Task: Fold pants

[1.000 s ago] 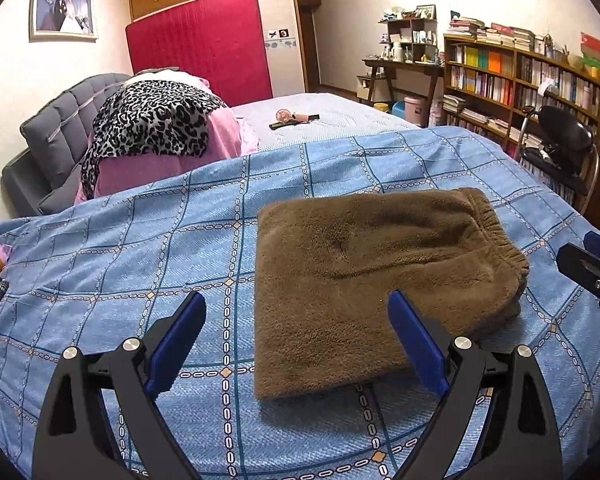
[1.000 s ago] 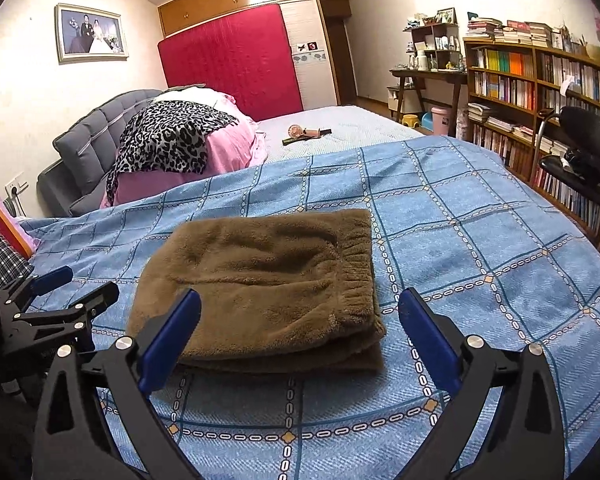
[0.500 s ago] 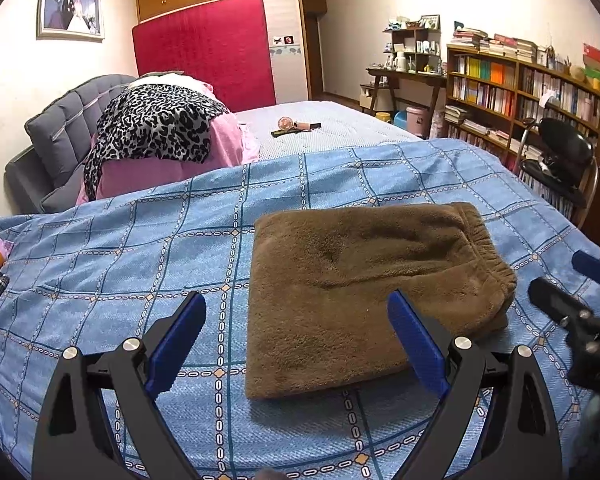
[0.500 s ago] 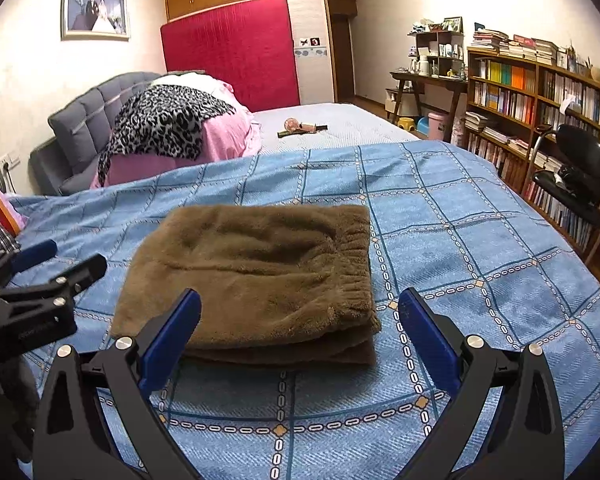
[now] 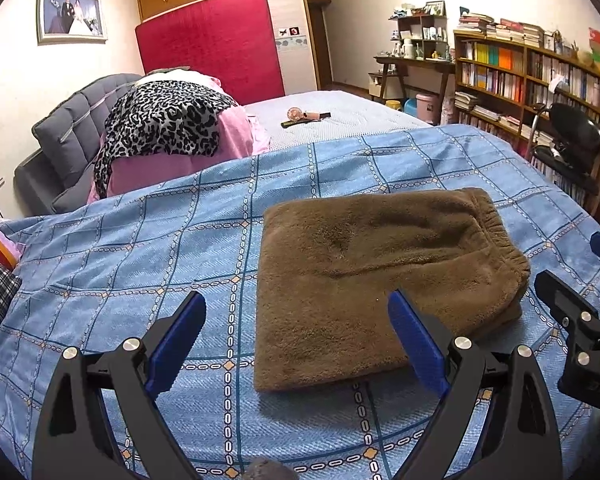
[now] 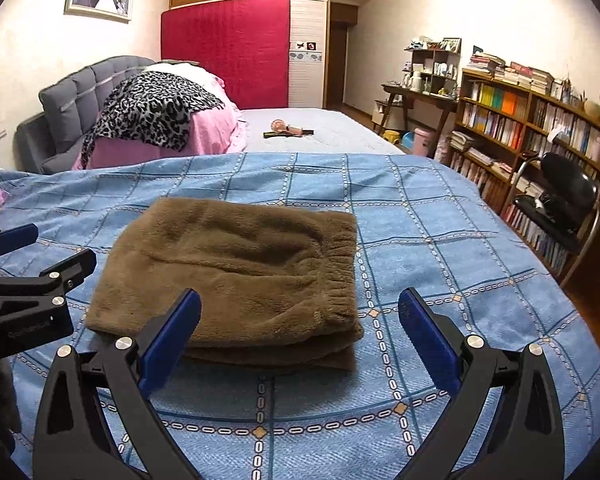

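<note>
Pants [image 5: 372,280] look pretty much done: one brown fleece pair, folded into a thick stack on the blue checked bedspread [image 5: 140,248], elastic waistband facing the bookshelf side. You've got two grippers, left gripper [image 5: 296,340] and right gripper [image 6: 300,340], both spread wide and holding nothing, hovering near the stack's front edge. If you dip in and snag that fluffy top layer, I'd guess the fold slides apart.

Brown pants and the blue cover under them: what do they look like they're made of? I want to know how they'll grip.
The brown pants look like thick fleece or plush: matte, fuzzy nap, soft rounded folds, a gathered elastic waistband. Probably compressible and grippy. The blue cover looks like a thin woven fabric, cotton or a blend, with a flat, smooth printed grid pattern; the exact fibre cannot be told.
</note>
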The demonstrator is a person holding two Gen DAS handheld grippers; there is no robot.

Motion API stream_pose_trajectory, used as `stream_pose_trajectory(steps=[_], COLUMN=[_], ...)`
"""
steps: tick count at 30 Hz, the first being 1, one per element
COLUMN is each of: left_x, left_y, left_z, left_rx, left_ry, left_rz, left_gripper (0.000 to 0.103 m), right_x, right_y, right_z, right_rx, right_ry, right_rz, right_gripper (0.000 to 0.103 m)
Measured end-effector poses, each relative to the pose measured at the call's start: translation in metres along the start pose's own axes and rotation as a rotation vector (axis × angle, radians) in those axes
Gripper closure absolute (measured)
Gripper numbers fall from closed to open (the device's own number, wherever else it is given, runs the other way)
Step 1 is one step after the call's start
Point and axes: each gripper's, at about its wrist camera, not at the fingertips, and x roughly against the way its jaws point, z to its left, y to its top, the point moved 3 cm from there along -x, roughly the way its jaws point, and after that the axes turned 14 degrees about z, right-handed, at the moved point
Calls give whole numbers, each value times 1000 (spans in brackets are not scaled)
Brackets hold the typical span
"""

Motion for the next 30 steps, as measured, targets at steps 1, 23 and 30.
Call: stream_pose_trajectory(steps=[1,23,30], left_x=[-1,-14,-15], left_y=[0,6,4], left_z=[-1,-20,-19], left_rx=[-2,-56,-54], left_ry=[1,16,0], left_rz=[2,51,48], left_gripper=[11,11,11], right_x=[-1,-14,-18], right_y=[0,1,2], right_z=[0,2,3], right_rx=[-1,15,10], right_ry=[-7,-42,-39], right_rz=[2,18,26], right_gripper=[3,3,3])
